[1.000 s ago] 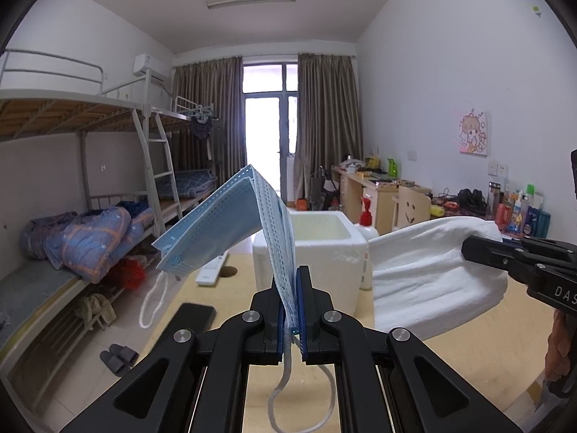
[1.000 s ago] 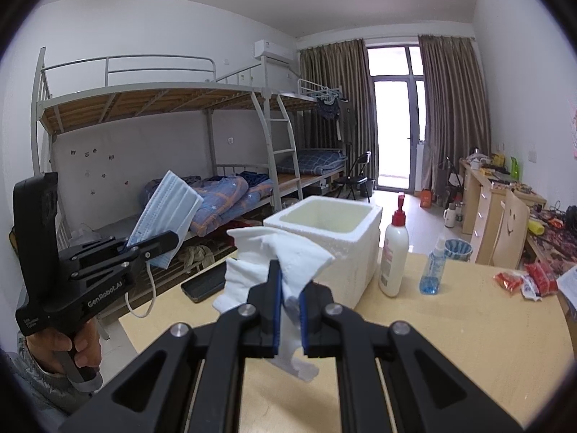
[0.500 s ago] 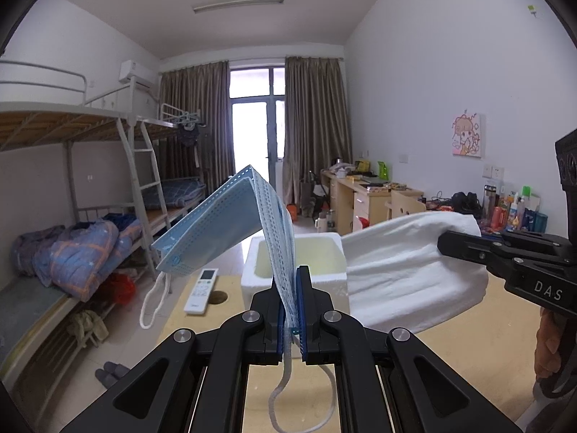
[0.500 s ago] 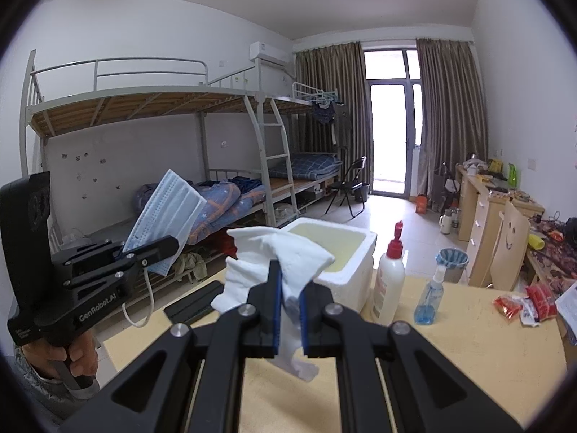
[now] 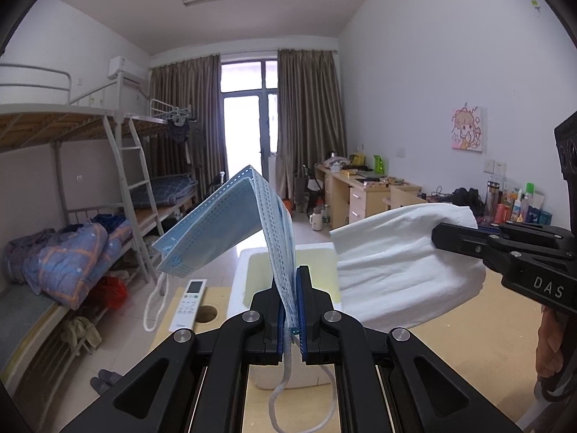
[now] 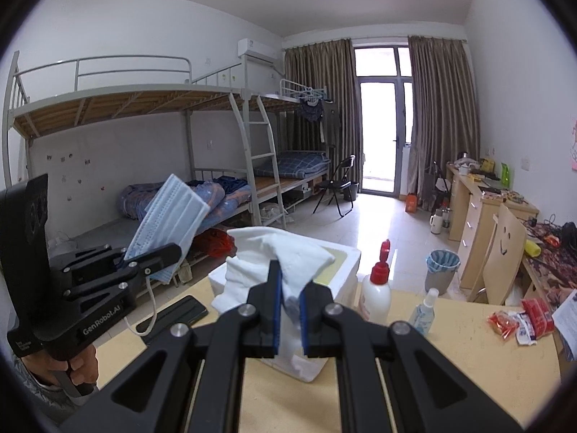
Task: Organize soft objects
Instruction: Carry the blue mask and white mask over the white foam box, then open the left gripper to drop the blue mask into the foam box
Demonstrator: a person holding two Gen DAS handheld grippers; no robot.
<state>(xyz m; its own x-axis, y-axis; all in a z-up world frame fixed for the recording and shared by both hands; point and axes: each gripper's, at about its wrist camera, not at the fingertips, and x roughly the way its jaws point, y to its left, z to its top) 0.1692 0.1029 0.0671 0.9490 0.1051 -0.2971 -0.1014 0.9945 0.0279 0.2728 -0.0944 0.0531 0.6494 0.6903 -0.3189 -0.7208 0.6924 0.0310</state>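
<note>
A mask is pinched by the left fingers; a cloth is clamped by the right fingers, above the box.

Black grippers (grey sleeve, perhaps)

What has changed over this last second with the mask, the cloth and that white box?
Both hands have carried their loads toward the white foam box, which now sits closer and lower in both views. Nothing was grabbed or released: the left gripper stays shut on the blue mask, the right gripper on the white cloth.
</note>
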